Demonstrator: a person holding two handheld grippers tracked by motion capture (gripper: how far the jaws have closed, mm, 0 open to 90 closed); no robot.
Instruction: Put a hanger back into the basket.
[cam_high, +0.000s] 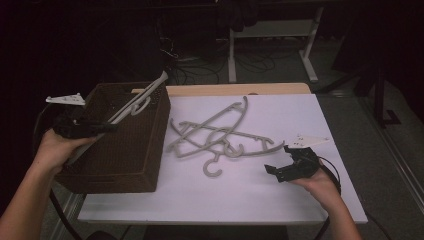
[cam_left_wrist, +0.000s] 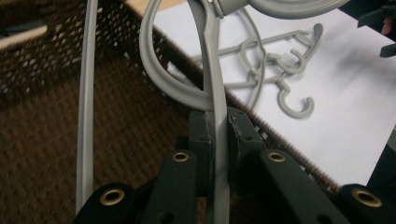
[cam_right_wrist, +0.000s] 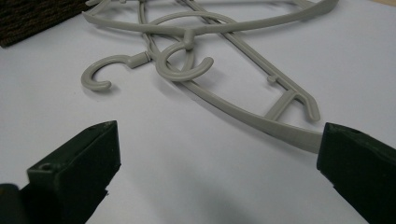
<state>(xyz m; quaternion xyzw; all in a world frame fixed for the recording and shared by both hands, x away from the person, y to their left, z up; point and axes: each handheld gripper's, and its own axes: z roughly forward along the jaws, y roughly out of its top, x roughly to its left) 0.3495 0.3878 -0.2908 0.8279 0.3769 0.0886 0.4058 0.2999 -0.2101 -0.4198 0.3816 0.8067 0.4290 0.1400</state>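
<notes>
A: Start at the left gripper (cam_left_wrist: 217, 135). What has it got?

B: Its jaws are pinched tight on the flat arm of a grey plastic hanger (cam_high: 137, 102), held over the brown wicker basket (cam_high: 145, 165), which sits at the table's nine o'clock. In the left gripper view the strip runs straight up between the pads.

A: And the right gripper (cam_high: 280, 172)?

B: Spread wide with nothing between the jaws, resting near the table's four o'clock, just short of the heap of hangers (cam_high: 220, 137) at the centre of the white table (cam_high: 280, 205).

A: How will the held hanger behave?

B: Light and stiff, I'd judge, but thin and smooth, so it may pivot in a pinch taken so far from its middle. A grip nearer the neck, below the hook, would probably swing less.

A: Which way does it point?

B: In the high view its long axis runs from the gripper toward two o'clock, the far end sticking out past the basket's back rim, the hook (cam_high: 142, 106) curling below the arm. It needs turning along the basket to drop inside.
</notes>
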